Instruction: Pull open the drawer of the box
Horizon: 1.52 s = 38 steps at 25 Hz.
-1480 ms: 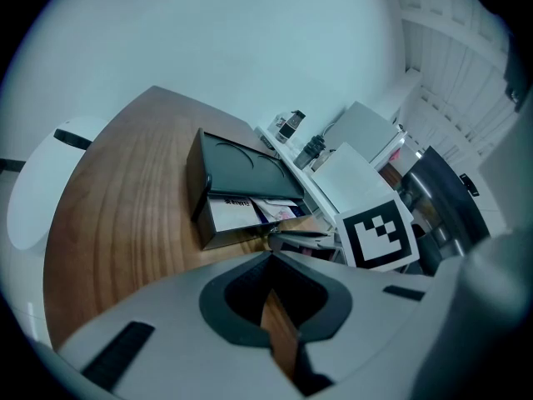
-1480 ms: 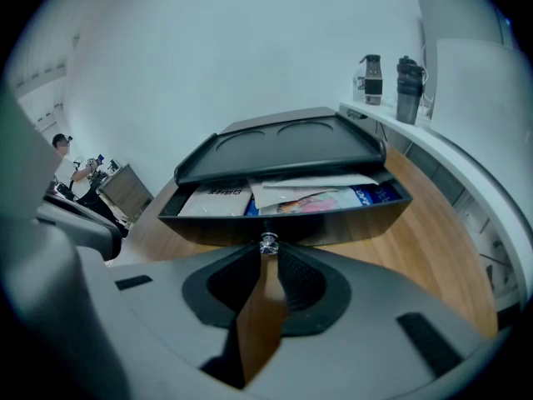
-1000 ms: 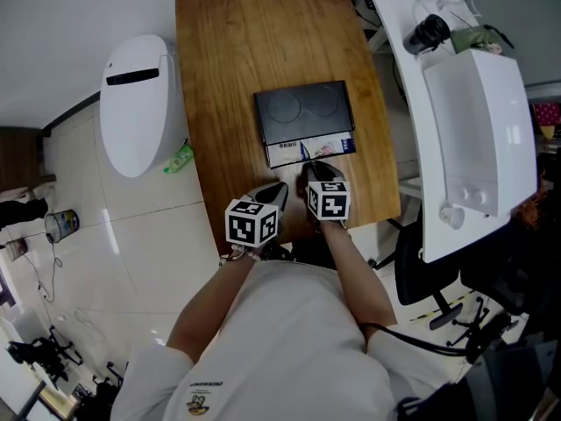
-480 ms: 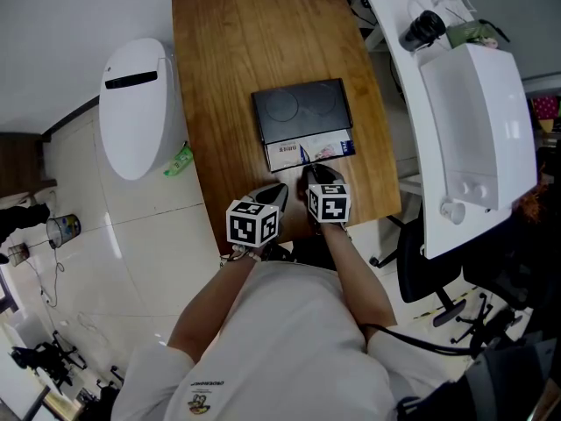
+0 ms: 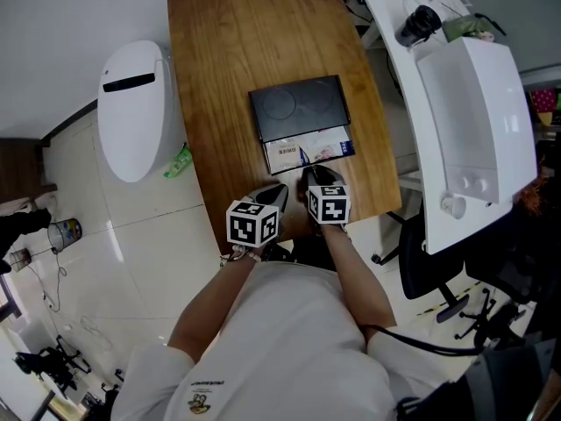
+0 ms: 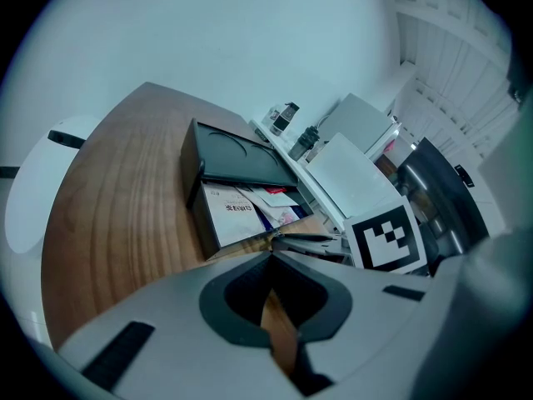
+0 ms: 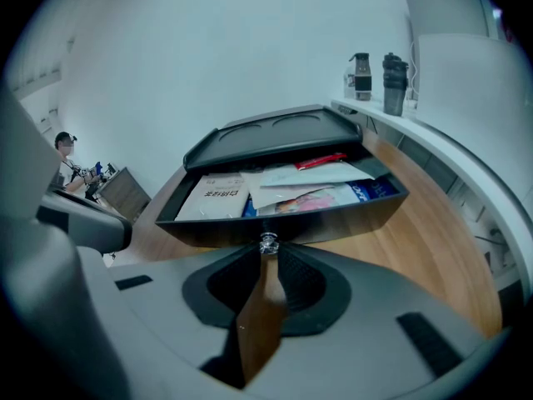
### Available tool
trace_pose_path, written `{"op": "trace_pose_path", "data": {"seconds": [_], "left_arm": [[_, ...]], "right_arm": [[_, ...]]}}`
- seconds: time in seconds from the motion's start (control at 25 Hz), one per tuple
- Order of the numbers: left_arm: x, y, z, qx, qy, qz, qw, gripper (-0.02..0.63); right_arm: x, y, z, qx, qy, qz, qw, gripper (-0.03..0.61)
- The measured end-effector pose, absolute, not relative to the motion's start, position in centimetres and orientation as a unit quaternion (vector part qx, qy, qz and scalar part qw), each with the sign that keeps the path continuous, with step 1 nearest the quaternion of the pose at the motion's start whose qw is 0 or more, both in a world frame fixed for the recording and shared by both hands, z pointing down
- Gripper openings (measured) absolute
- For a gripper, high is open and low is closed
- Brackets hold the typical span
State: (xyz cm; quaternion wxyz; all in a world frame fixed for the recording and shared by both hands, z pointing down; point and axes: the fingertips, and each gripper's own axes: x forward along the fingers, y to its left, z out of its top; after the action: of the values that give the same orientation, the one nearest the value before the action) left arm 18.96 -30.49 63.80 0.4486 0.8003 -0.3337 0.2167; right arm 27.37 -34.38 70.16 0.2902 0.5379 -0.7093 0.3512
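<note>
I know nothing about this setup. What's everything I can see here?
table: one, brown wood, centre
box: one, black, on the table
drawer: one, black, pulled out of the box
papers: several, mixed colours, in the drawer
knob: one, silvery, drawer front
desk: one, white, right of the table
bottles: two, dark, on the desk
left gripper: one, grey, shut, empty, at the table's near edge
right gripper: one, grey, shut on the knob

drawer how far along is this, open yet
Done: the drawer stands well out of the box, papers showing. In hand: the right tongs are shut on its knob; the left tongs are shut, idle. Left: perhaps a last pull, then letting go.
</note>
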Motion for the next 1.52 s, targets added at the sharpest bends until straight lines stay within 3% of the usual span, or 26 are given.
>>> {"op": "trace_pose_path", "data": {"seconds": [1.52], "left_arm": [[19.2,-29.0,63.2,0.820,-0.297,0.225,0.434,0.003]], "right_arm": [[28.1,-31.0,69.8,0.559,-0.694,0.372,0.261,0.074]]}}
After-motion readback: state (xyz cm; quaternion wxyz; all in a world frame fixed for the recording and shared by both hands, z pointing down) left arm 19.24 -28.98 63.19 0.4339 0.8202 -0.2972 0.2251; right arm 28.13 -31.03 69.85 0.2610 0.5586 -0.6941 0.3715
